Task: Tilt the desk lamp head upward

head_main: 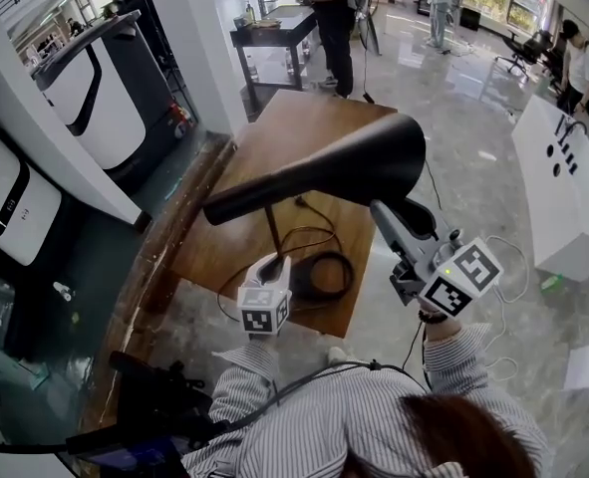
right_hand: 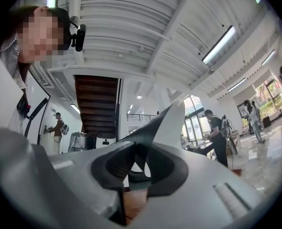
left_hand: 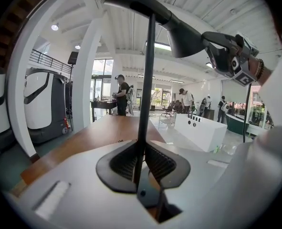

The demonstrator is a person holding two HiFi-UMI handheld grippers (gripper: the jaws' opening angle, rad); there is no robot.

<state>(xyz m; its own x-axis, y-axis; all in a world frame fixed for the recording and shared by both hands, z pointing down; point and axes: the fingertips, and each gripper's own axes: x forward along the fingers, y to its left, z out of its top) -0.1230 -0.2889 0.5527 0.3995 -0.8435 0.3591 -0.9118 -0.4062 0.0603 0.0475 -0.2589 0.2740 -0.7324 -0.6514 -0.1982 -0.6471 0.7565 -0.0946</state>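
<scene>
A black desk lamp stands on a wooden table (head_main: 304, 127). Its cone-shaped head (head_main: 344, 162) sits across the top of a thin stem (head_main: 272, 229). My left gripper (head_main: 274, 265) is low on the stem. In the left gripper view the stem (left_hand: 148, 80) runs up between the pads of that gripper (left_hand: 144, 163), close to the left pad, with a sliver of gap at the right one. My right gripper (head_main: 389, 212) is at the wide rim of the head. In the right gripper view the rim (right_hand: 164, 123) is pinched between its pads (right_hand: 138, 163).
The lamp's black cable (head_main: 324, 267) lies coiled on the table by the stem. White and black machines (head_main: 95, 88) stand at the left. A white counter (head_main: 563, 187) stands at the right, and a dark side table (head_main: 274, 33) with people behind it.
</scene>
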